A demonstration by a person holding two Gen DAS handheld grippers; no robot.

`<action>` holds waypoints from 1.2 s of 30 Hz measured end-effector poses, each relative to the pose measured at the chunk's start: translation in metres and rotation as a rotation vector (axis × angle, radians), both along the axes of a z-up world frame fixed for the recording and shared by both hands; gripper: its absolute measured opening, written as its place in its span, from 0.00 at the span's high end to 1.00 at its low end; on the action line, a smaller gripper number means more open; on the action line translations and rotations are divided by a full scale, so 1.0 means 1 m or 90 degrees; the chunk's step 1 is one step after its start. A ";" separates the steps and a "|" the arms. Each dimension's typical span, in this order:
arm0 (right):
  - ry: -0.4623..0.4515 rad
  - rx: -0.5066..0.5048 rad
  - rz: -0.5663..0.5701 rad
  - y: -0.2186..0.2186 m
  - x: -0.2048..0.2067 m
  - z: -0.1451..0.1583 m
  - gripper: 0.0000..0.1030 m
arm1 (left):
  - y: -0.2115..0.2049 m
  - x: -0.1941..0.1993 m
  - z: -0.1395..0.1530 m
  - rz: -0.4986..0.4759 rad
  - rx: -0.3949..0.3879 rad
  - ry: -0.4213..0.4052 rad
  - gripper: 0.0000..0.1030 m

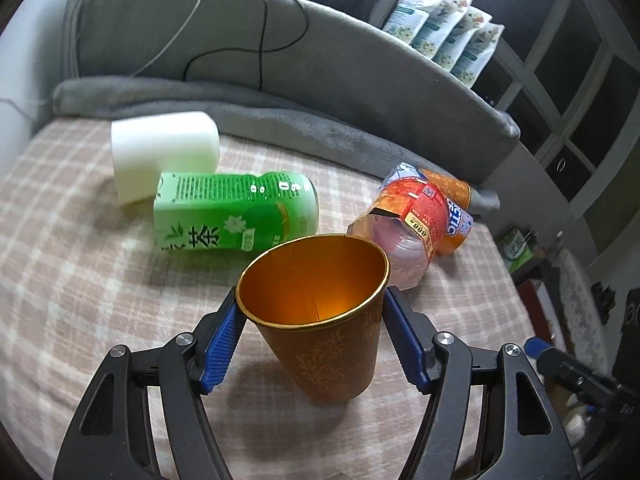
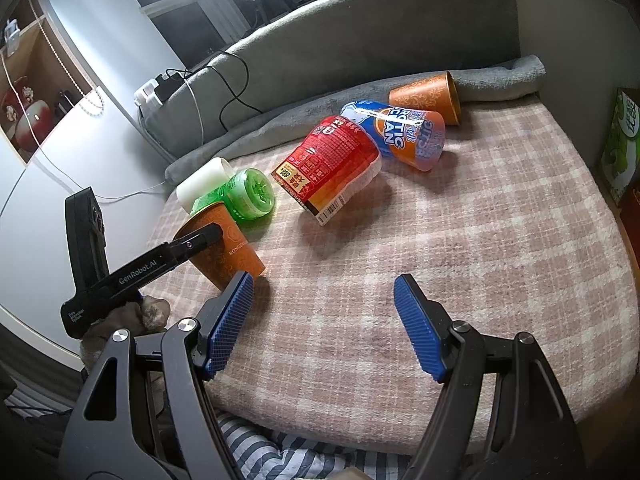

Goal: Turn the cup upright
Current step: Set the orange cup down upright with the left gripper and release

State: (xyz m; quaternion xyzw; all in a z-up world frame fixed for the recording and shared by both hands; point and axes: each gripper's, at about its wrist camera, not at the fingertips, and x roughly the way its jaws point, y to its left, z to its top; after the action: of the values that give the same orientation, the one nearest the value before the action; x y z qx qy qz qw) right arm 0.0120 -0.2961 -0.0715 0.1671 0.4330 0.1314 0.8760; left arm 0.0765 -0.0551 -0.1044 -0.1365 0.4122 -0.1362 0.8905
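Note:
An orange paper cup with a gold pattern stands upright, mouth up, on the pink plaid blanket. My left gripper has its blue pads on both sides of the cup's rim, closed on it. The same cup shows in the right wrist view at the left, with the left gripper's finger across it. My right gripper is open and empty above the bare blanket. A second orange cup lies on its side at the back.
A green tea bottle, a white container, a red-labelled cup and a blue and orange cup lie on their sides behind. A grey padded headboard with cables bounds the back. A green box stands at the right.

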 end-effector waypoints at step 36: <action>-0.018 -0.018 -0.004 0.003 -0.004 0.007 0.27 | -0.030 -0.021 -0.006 -0.102 0.087 -0.049 0.20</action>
State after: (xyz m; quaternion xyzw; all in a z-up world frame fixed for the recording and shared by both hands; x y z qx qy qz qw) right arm 0.0079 -0.2931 -0.0648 0.1538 0.4223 0.1249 0.8846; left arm 0.0559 -0.0847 -0.1101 -0.0369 0.3956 -0.1835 0.8991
